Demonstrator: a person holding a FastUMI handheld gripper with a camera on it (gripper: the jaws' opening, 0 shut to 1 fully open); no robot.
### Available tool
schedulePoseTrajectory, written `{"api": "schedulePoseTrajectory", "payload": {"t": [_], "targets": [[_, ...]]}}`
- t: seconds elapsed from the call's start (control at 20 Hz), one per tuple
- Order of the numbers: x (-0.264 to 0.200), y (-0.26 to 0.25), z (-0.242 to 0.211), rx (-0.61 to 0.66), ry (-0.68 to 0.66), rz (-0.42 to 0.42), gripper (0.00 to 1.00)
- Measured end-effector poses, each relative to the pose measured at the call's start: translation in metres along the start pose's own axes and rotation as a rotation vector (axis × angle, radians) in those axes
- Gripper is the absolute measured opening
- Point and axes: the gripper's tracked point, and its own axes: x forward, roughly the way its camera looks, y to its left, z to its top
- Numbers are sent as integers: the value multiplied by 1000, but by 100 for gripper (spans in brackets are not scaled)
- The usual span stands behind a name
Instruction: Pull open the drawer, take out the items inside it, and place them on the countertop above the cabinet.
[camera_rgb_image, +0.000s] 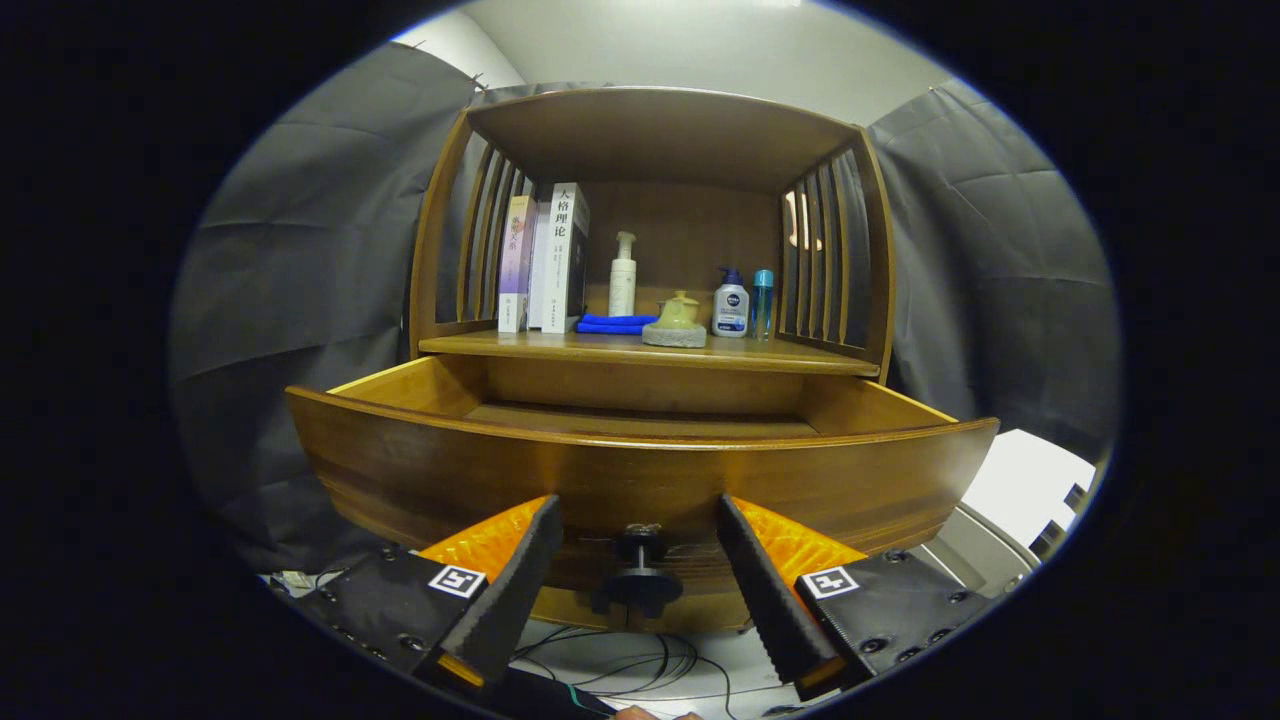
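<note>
The wooden cabinet's drawer (640, 470) stands pulled out toward me, its curved front panel just ahead of my fingers. Its dark round knob (640, 575) sits between the two fingers, with a gap on each side. My gripper (635, 512) is open and holds nothing. The part of the drawer floor (640, 420) that shows is bare wood; the front panel hides the near part of the inside. Above the drawer is the countertop (800, 358), inside a slatted wooden hutch.
On the countertop stand books (548, 258), a white pump bottle (622, 275), a folded blue cloth (615, 323), a small yellowish lidded pot (678, 318) on a grey pad, a white bottle (731, 305) and a blue bottle (762, 300). Cables (640, 665) lie below the drawer.
</note>
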Motion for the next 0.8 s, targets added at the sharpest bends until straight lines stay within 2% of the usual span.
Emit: {"api": "schedulePoseTrajectory", "payload": {"t": [0.25,0.6,0.8], "targets": [[6,0,1,2,5,6,99],[32,2,-9,29,88,13,100],[48,2,-2,59,86,17,99]]}}
